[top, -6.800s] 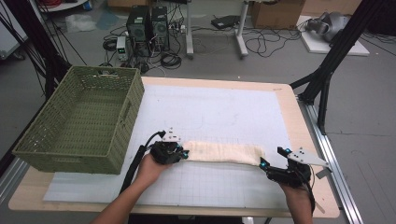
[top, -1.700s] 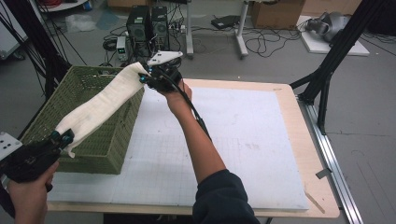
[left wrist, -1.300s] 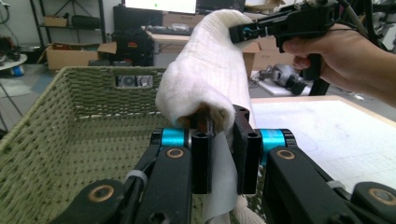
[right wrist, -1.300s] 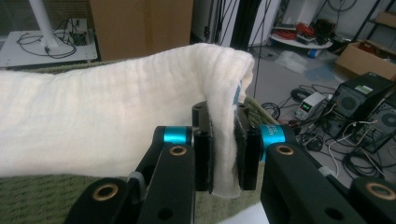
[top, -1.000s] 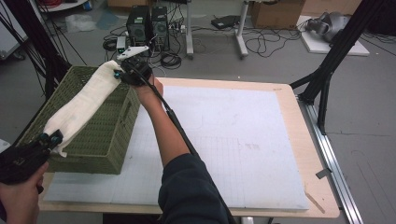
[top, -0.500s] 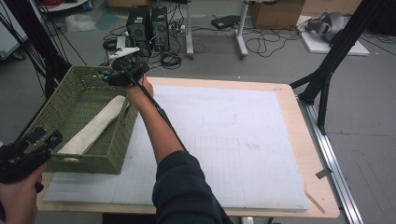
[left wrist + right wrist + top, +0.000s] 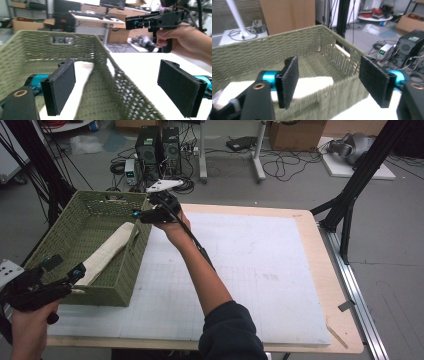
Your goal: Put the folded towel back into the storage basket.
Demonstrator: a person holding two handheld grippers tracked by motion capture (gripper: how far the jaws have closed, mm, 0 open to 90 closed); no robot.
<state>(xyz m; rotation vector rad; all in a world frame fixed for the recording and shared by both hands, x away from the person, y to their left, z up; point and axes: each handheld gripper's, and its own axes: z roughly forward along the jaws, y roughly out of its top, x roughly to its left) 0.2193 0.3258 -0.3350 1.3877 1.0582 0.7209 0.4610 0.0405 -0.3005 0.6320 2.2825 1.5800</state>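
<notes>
In the high view, the left gripper [image 7: 75, 272] sits at the lower left of the frame, held in the person's left hand [image 7: 30, 330] just outside the near corner of the green woven basket [image 7: 127, 275]. Its jaws have just been opening and now stand wide apart with nothing between the pads. In the left gripper view, the two black jaws frame the basket's near wall: the left pad [image 7: 60, 88] lies over the basket interior, the right pad [image 7: 178, 90] over the white table surface [image 7: 140, 67].

The rolled cream cloth [image 7: 107, 252] lies inside the basket, running diagonally from the near left corner toward the right wall at mid-left of the frame. Its near end lies just beside the left gripper's tips; whether they touch cannot be told. In the left gripper view the cloth [image 7: 81, 82] appears just behind the left pad.

Farther up, at upper centre-left of the high view, the right gripper [image 7: 142, 214] hangs over the basket's right rim, held by the right hand [image 7: 172, 220]. Its jaws have just been opening and stand wide, holding nothing. In the right gripper view, the cloth [image 7: 314, 85] rests on the basket floor below the gap between the pads.
</notes>
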